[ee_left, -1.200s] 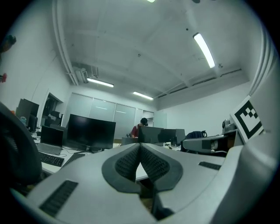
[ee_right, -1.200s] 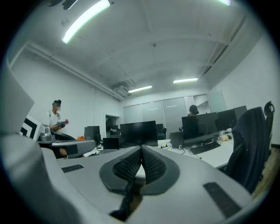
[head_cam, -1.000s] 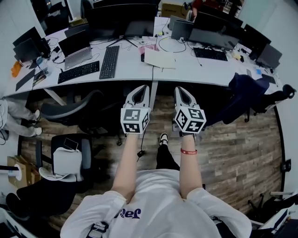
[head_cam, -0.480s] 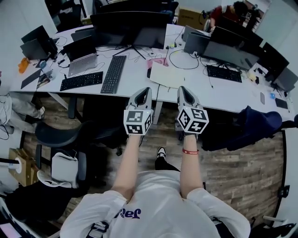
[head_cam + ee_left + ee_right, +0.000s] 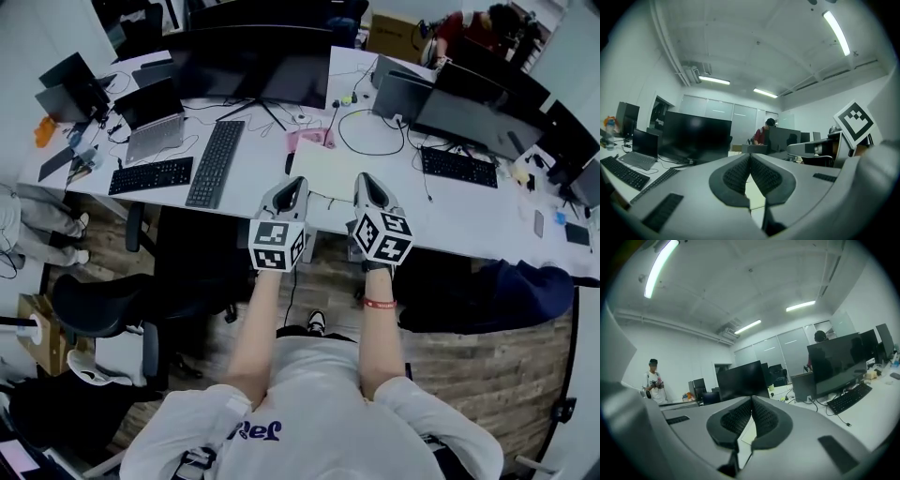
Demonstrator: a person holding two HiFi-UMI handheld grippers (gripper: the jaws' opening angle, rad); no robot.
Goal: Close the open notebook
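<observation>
While left claw and right claw are pinched together, empty, open notebook lies ahead between them.

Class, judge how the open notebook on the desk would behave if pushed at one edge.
The notebook lies flat and thin: probably light, apt to slide on the smooth desk. Its pages likely flex rather than lift stiffly.

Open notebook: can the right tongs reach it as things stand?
Probably yes: the open notebook lies flat near the desk edge, just ahead of the right tongs, with nothing in between.
</observation>
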